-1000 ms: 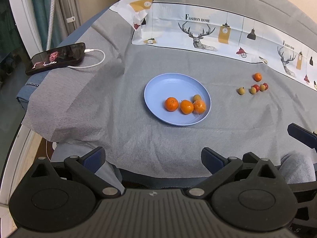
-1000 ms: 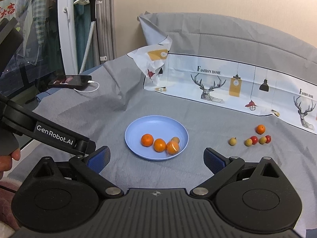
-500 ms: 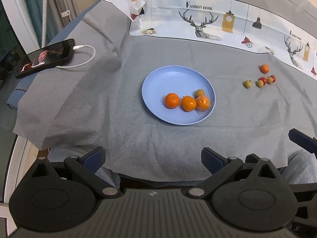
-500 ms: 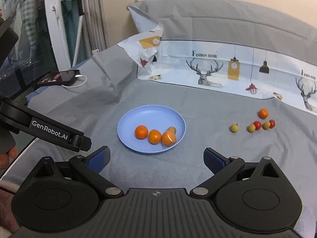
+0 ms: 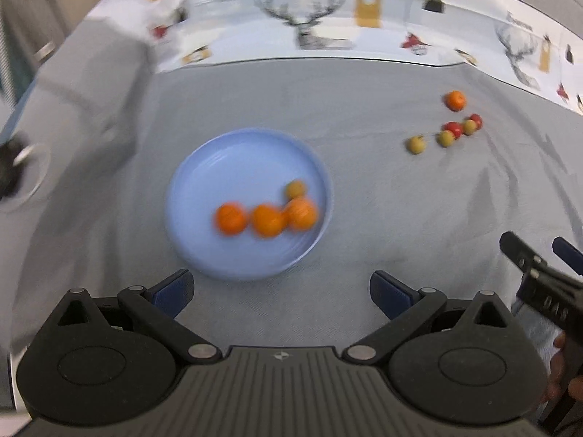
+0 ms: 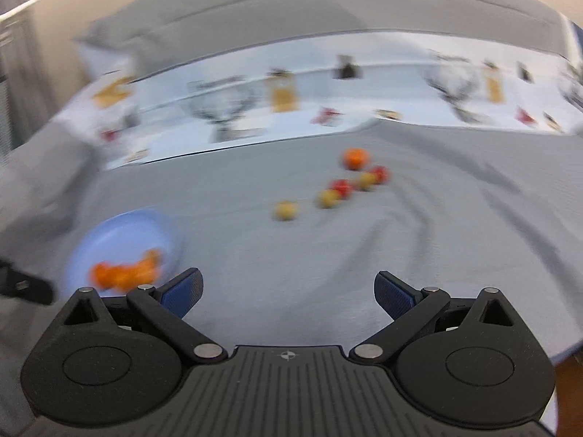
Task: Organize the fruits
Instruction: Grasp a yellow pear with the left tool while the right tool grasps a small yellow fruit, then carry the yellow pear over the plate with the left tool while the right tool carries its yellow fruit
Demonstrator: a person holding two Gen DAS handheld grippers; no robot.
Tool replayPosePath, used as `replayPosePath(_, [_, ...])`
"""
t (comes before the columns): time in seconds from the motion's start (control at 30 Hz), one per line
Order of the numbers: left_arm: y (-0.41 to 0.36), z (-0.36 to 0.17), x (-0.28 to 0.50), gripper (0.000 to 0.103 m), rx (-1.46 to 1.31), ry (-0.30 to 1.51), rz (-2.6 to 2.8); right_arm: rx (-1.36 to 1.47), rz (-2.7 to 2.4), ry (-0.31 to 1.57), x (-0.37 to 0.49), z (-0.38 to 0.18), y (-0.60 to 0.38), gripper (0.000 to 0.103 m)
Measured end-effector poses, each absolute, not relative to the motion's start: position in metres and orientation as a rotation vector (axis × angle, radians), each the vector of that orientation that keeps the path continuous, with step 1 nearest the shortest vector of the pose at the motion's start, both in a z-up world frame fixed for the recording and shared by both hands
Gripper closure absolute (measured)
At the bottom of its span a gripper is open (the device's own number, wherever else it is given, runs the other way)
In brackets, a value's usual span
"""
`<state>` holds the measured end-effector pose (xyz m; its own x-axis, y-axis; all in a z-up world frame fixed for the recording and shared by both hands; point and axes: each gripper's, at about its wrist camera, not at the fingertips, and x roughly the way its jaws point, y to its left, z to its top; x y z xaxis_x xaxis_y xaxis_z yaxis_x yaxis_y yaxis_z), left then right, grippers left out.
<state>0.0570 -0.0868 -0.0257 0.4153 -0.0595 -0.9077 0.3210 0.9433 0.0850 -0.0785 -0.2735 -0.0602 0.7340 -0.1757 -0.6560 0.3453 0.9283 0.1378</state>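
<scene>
1. Left gripper (image 5: 280,289): black body, blue pads, fingers spread wide with nothing between them; it hangs over the grey cloth (image 5: 364,218) just short of the plate's near rim.
2. Right gripper (image 6: 288,291): same build, fingers likewise wide apart and empty, over bare cloth. Its tip also shows at 4 o'clock in the left view, with white lettering on the black body too small to read.
3. Plate (image 5: 218,167): blue, round, centre of the left view; at 8 o'clock and heavily smeared in the right view.
4. Oranges (image 5: 267,220): three in a row on the plate's near-right part, neighbours touching or nearly so; outlines blurred.
5. Small yellow-green fruit (image 5: 295,189): on the plate, just behind the rightmost orange.
6. Loose fruits (image 5: 452,129): on the cloth at 2 o'clock from the plate, well apart from it. One orange (image 5: 454,101) farthest back; two red and three yellow-green ones in a rough line in front of it. What kind the small ones are cannot be told.
7. Printed sheet (image 5: 328,18): white, along the far edge, with deer heads, lamps and yellow tags. A line of print sits above the deer, blurred past reading in both views.
8. Dark object at the left view's 9 o'clock edge: cut off, unidentifiable.
9. Part of a hand at the left view's 4 o'clock corner, mostly cropped.
</scene>
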Motion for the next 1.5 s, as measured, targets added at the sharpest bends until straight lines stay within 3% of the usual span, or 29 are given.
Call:
replayPosePath(0.47, [-0.239, -0.106, 0.154, 0.000, 0.367, 1.119, -0.383, 0.259, -0.471, 0.693, 0.009, -0.127, -0.396, 0.003])
replayPosePath(1.1, [-0.286, -0.186, 0.222, 0.000, 0.398, 1.208, -0.440, 0.210, -0.509, 0.702, 0.123, -0.199, -0.426, 0.001])
replayPosePath(1.13, [-0.286, -0.186, 0.224, 0.001, 0.389, 1.206, -0.442, 0.205, -0.509, 0.695, 0.125, -0.200, -0.426, 0.001])
replayPosePath(1.17, [-0.285, -0.184, 0.225, 0.012, 0.374, 1.192, -0.443, 0.200, -0.509, 0.690, 0.126, -0.201, -0.426, 0.001])
replayPosePath(1.2, [-0.284, -0.181, 0.224, 0.020, 0.355, 1.172, -0.458, 0.199, -0.511, 0.687, 0.126, -0.201, -0.425, 0.003])
replayPosePath(1.23, [-0.284, -0.177, 0.222, 0.042, 0.355, 1.149, -0.484, 0.200, -0.505, 0.682, 0.125, -0.199, -0.423, 0.015])
replayPosePath(1.27, [-0.286, -0.173, 0.219, 0.075, 0.369, 1.123, -0.515, 0.189, -0.493, 0.670, 0.124, -0.197, -0.419, 0.041])
replayPosePath(1.3, [-0.289, -0.170, 0.216, 0.077, 0.386, 1.115, -0.542, 0.160, -0.488, 0.663, 0.123, -0.194, -0.414, 0.053])
replayPosePath(1.33, [-0.290, -0.169, 0.214, 0.077, 0.390, 1.114, -0.552, 0.130, -0.490, 0.665, 0.123, -0.192, -0.412, 0.075])
replayPosePath(1.5, [-0.277, -0.151, 0.193, 0.077, 0.357, 1.128, -0.558, 0.245, -0.509, 0.654, 0.107, -0.183, -0.428, 0.075])
